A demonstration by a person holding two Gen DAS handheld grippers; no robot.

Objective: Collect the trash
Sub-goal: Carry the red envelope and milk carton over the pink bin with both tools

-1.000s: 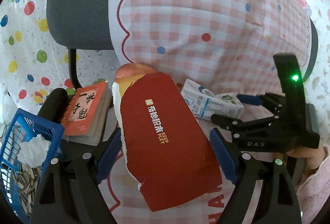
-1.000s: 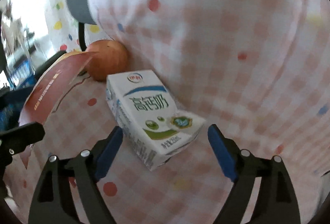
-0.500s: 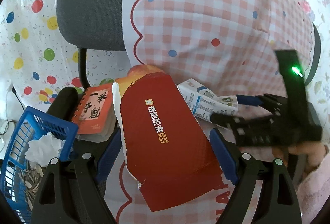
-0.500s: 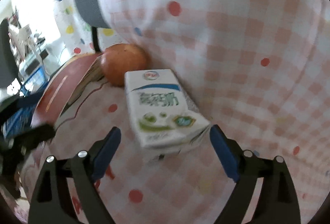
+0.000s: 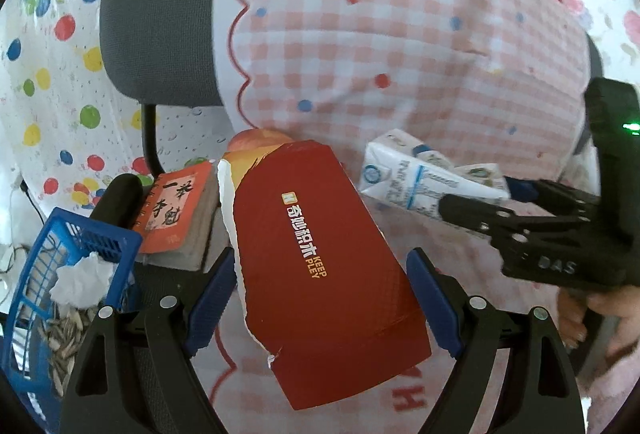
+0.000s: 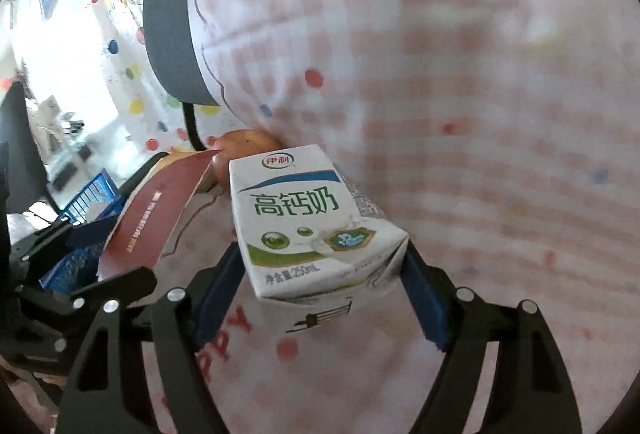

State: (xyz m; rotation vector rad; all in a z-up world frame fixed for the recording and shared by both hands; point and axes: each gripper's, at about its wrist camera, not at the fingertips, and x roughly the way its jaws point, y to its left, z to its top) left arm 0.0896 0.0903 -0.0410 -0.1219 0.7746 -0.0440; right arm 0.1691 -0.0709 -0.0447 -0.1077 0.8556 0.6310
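Observation:
A torn red paper package [image 5: 324, 274] lies between the fingers of my left gripper [image 5: 324, 302], tilted up off the pink checked cloth; the blue pads stand at its two edges. It also shows in the right wrist view [image 6: 156, 210]. A white and green milk carton [image 6: 308, 222] sits between the blue pads of my right gripper [image 6: 320, 290], which press its lower end; the carton looks lifted off the cloth. In the left wrist view the carton [image 5: 416, 178] is at the right with the right gripper [image 5: 476, 200] around it.
A blue basket [image 5: 52, 290] holding crumpled tissue and seed shells stands at the left. An orange notebook [image 5: 176, 210] and an apple [image 5: 256, 140] lie behind the red package. A grey chair back [image 5: 160, 14] rises behind, partly draped in the checked cloth.
My right gripper has moved in around the milk carton and closed on its lower end, and the carton has tilted up. The left gripper still holds the red package in the same place.

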